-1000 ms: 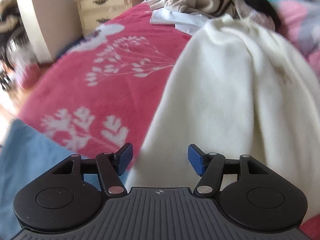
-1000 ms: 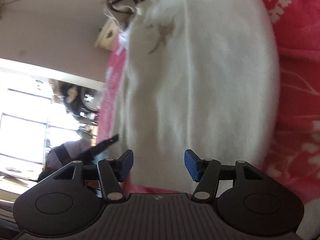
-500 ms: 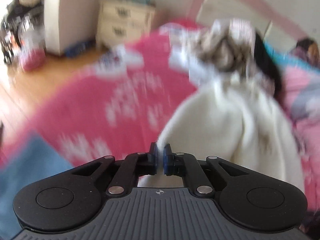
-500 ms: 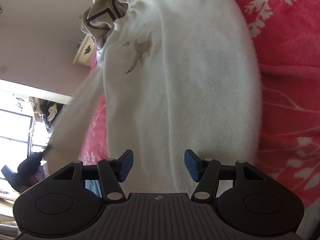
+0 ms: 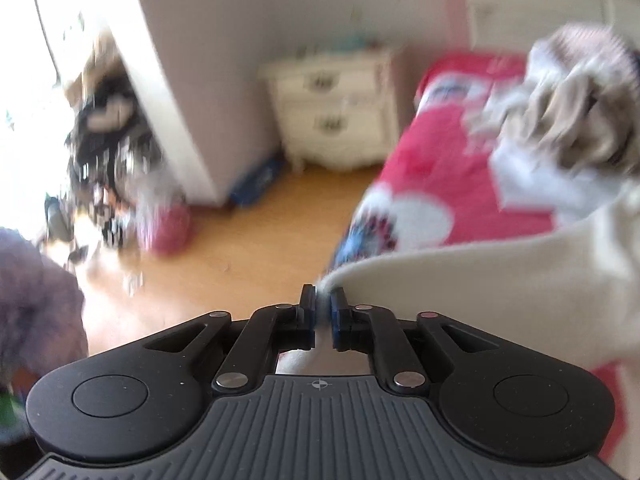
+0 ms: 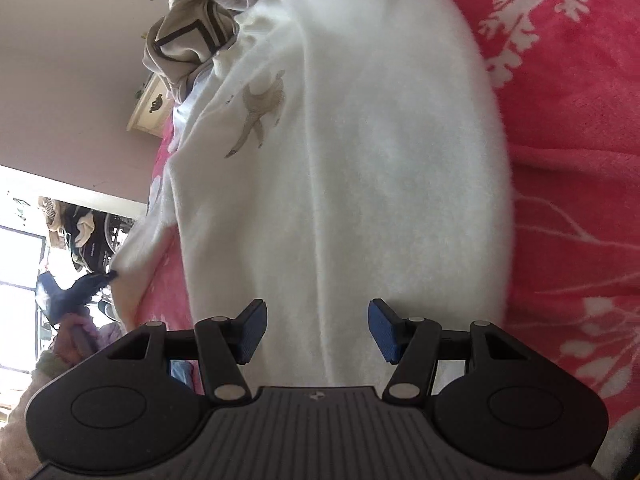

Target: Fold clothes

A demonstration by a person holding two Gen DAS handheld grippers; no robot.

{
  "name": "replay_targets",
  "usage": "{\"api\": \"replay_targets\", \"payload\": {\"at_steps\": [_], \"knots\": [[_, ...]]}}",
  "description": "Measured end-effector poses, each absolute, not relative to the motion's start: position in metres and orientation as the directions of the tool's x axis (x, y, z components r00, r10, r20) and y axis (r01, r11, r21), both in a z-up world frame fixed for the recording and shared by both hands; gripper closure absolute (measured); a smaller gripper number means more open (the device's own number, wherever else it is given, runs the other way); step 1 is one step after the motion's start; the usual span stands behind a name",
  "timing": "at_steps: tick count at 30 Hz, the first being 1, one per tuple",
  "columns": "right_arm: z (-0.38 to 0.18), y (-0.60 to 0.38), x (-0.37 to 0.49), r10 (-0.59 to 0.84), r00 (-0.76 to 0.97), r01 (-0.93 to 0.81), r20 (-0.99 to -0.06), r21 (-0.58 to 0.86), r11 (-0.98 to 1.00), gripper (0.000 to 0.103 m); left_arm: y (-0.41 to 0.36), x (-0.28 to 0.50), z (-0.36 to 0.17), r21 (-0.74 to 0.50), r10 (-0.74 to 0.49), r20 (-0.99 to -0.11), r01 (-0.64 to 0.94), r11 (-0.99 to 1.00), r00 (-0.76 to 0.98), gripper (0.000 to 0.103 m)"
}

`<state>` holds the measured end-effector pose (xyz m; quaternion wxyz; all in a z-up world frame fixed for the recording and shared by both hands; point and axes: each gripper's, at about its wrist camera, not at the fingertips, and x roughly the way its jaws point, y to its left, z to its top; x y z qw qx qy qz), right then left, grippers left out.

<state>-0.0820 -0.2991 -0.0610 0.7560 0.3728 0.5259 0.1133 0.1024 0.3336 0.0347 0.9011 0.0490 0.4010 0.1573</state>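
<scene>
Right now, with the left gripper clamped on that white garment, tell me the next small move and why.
Probably carry the left gripper inward over the white garment, laying the pinched edge across the body as the first fold. Its jaws are shut on a corner pulled out to the side, off the pink blanket, while the right gripper hangs open over the near hem, holding nothing.
</scene>
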Motion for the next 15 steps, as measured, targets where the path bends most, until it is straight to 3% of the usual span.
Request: {"api": "replay_targets", "payload": {"at_steps": [3, 5, 15], "knots": [[-0.057, -0.298, -0.081, 0.545, 0.43, 0.203, -0.72, 0.665, 0.719, 0.043, 0.341, 0.109, 0.008, 0.189, 0.33, -0.744, -0.292, 0.938, 0.581, 0.079], [-0.055, -0.297, -0.078, 0.536, 0.435, 0.193, -0.723, 0.657, 0.729, 0.043, 0.347, 0.099, 0.022, 0.132, 0.316, -0.732, -0.329, 0.935, 0.603, 0.073], [-0.044, -0.301, -0.078, 0.524, 0.477, 0.177, -0.706, 0.661, 0.729, 0.043, 0.371, 0.044, 0.1, -0.155, 0.234, -0.646, -0.425, 0.892, 0.727, 0.067]]}}
